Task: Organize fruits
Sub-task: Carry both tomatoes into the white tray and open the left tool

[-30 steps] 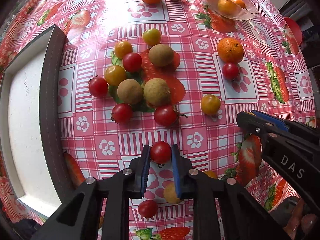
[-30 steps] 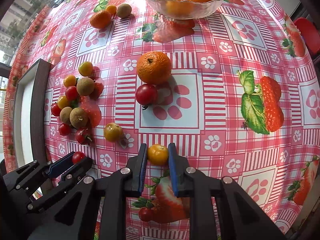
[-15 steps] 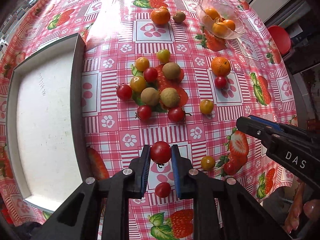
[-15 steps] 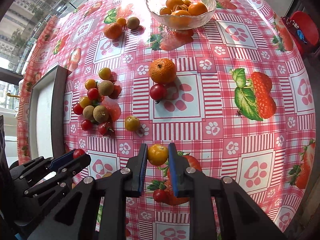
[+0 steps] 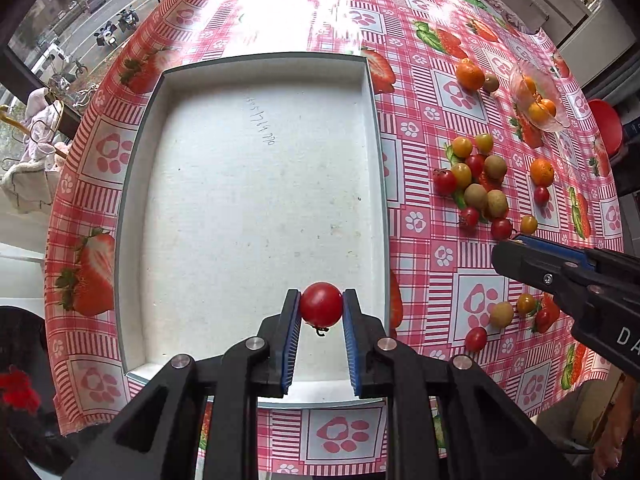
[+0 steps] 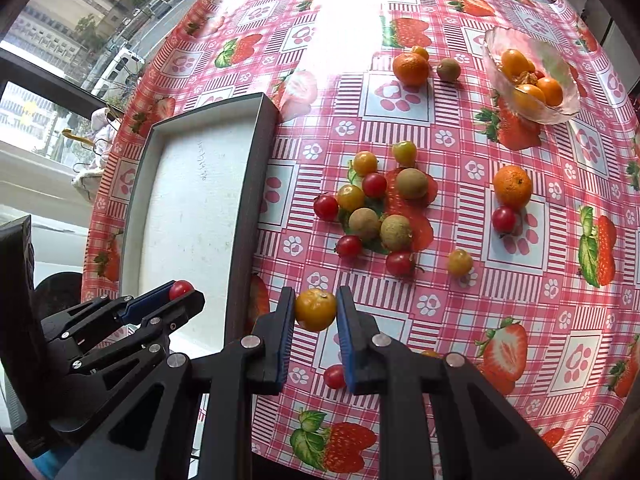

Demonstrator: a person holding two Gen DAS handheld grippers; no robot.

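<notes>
A red cherry tomato (image 5: 321, 305) sits pinched between the blue pads of my left fingers (image 5: 321, 312), its little stem curling out underneath, and I hold it above the near end of the shallow white tray (image 5: 256, 208), inside its dark rim. My right fingers (image 6: 316, 312) are clamped on a yellow-orange cherry tomato (image 6: 315, 309), which hangs over the tabletop (image 6: 520, 304) just to the right of the tray's long edge. On the red checked cloth beyond lies the main cluster of fruit (image 6: 374, 208): red and yellow cherry tomatoes mixed with three brown longans, all close together. Off to its right a mandarin (image 6: 512, 186) touches another red tomato (image 6: 503, 219), and a lone yellow tomato (image 6: 459, 262) rests nearer to me. Farther back another mandarin (image 6: 411, 68) lies beside a small brown fruit (image 6: 448, 69), and a glass bowl (image 6: 496, 46) in the far right corner holds several orange fruits. One more red tomato (image 6: 334, 376) lies on the cloth under my right fingers.
</notes>
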